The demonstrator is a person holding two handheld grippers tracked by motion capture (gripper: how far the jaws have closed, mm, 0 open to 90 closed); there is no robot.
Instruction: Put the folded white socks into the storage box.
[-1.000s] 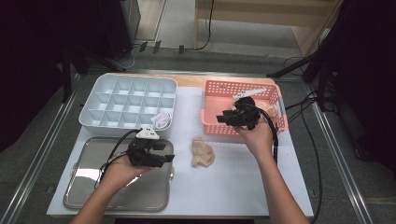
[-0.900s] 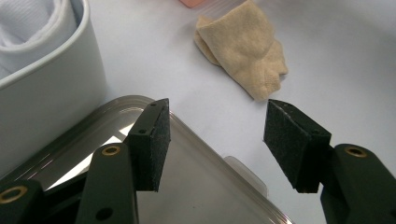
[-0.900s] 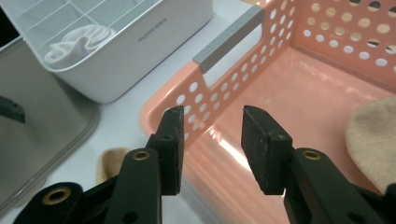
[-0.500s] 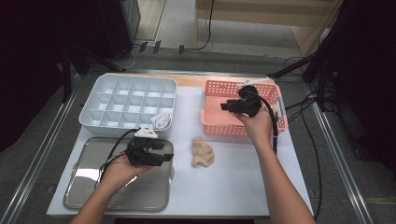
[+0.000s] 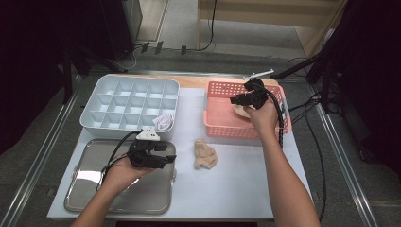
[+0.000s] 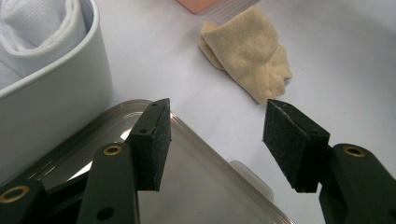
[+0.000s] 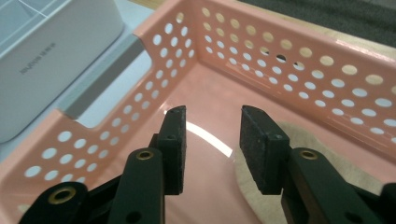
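Currently, biggest first: white table (image 5: 246, 189) with a steel tray (image 5: 94, 194) at roughly 7 o'clock, a white divider box (image 5: 127, 101) at 10 o'clock, and a pink perforated basket (image 5: 222, 125) at 2 o'clock.

Divider box: a rolled white sock (image 5: 164, 122) sits in its compartment nearest the table centre; the left gripper view shows it (image 6: 37, 28) above the box wall.

Basket: a beige sock (image 7: 336, 163) lies flat on its floor, partly under the right gripper (image 5: 236, 100). In the right gripper view that tool (image 7: 211, 135) points into the basket, jaws a moderate gap apart with nothing between them and pads clear of the sock. Jaws have just narrowed slightly.

Second beige sock (image 5: 204, 154), crumpled, lies on bare table near centre, between tray and basket, touching neither. From the left gripper view it (image 6: 247, 56) is at 1 o'clock beyond the jaws.

Left gripper (image 5: 171, 158) hovers over the tray's 2 o'clock corner, pointing toward the crumpled sock. Jaws wide apart (image 6: 215, 140), holding nothing.
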